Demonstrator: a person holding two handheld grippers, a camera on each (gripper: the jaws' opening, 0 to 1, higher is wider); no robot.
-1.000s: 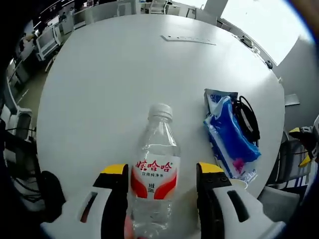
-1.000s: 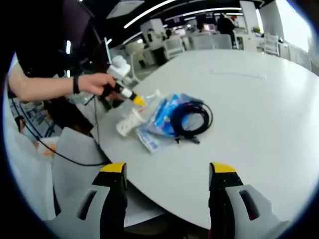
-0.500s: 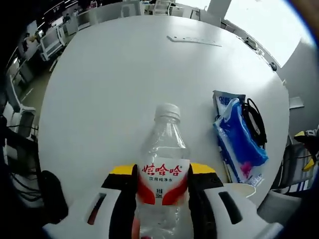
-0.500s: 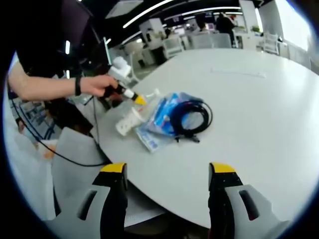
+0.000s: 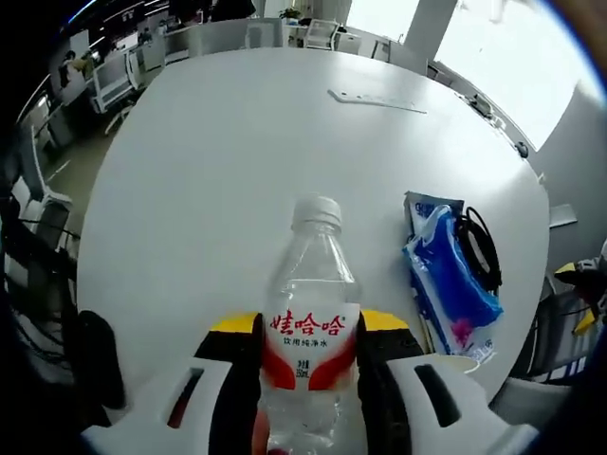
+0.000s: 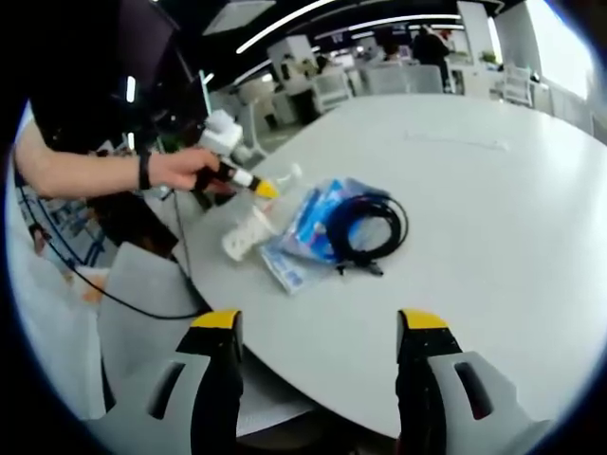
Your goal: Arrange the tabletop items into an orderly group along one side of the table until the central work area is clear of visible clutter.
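Left gripper (image 5: 308, 346) clamps a clear water bottle (image 5: 310, 332) upright by its red label, over the near edge of the round white table (image 5: 218, 161). Right gripper (image 6: 318, 336) hangs spread, nothing between jaws. Blue plastic pack (image 6: 308, 227), black coiled cable (image 6: 370, 223) on it, and paper cup (image 6: 245, 232) sit grouped at table edge.

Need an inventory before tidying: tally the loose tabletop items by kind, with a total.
Water bottle: 1
Blue plastic package: 1
Black coiled cable: 1
Paper cup: 1
Flat white strip at the far side: 1
Total: 5
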